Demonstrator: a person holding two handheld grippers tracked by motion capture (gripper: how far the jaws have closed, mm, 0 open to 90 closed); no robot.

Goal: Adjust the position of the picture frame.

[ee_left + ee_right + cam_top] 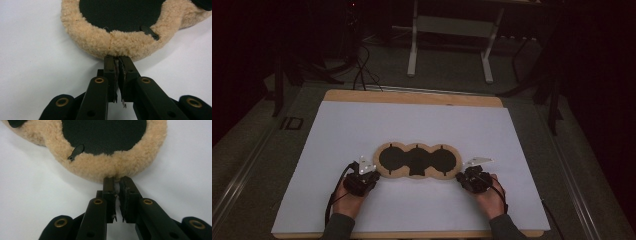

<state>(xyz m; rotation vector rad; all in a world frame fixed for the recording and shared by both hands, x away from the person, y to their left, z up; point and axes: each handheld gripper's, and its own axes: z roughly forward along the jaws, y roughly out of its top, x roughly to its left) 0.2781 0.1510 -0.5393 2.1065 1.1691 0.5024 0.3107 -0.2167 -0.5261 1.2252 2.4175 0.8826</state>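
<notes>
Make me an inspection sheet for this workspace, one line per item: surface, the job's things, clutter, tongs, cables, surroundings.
Surface: white sheet over a wooden board.
Job's things: one fleecy tan pad with three round black insets, lying flat near the front.
Clutter: nothing seen.
Tongs: left tongs shut at the pad's left fleece edge; right tongs shut at its right edge. Whether fleece is pinched cannot be told.
Cables: one black cable trails from the left tongs; more cords on the floor behind.
Surroundings: dim room, grey metal stand beyond the table.
</notes>
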